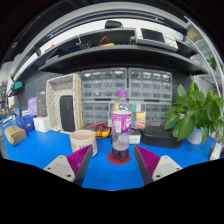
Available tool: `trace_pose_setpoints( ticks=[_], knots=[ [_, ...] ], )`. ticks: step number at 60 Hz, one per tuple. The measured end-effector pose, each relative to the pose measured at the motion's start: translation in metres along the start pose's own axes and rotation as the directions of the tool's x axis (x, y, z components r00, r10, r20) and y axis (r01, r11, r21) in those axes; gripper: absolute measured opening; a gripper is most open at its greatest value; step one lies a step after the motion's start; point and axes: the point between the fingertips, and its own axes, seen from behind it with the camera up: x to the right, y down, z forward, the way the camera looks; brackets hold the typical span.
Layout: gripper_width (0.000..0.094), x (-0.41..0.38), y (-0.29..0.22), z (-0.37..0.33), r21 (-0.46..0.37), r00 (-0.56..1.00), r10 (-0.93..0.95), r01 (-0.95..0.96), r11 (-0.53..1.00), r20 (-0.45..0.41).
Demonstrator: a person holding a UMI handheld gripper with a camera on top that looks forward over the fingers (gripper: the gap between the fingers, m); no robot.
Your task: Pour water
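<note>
Bottle (121, 124), clear plastic with purple label, stands upright on blue desk (40, 150), dead ahead between my spread tongs (112, 160), untouched.

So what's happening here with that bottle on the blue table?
A person is holding a hand-held gripper aimed at a water bottle that stands upright on the blue table. The fingers are open, and the bottle stands just ahead of them, in line with the gap, not gripped. A tan cup stands on the table beside the bottle, so this looks like the approach before any pouring. A potted plant stands off to the other side.
</note>
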Motion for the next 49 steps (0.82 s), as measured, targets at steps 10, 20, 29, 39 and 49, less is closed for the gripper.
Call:
trace_pose_setpoints(
  ticks=[10, 20, 29, 39, 49],
  knots=[
    [0.0854, -0.024, 0.005, -0.037, -0.011, 0.999, 0.043, -0.043, 0.999, -0.004],
    [0.0848, -0.036, -0.004, -0.059, -0.006, 0.996, 0.093, -0.092, 0.996, 0.005],
    [0.0845, -0.038, -0.012, -0.069, -0.002, 0.996, 0.091, -0.091, 0.996, 0.005],
    [0.0845, -0.036, -0.023, -0.081, 0.017, 0.996, 0.088, -0.087, 0.996, -0.013],
    [0.0850, -0.036, -0.030, -0.087, 0.037, 0.998, 0.066, -0.066, 0.997, -0.020]
  ],
)
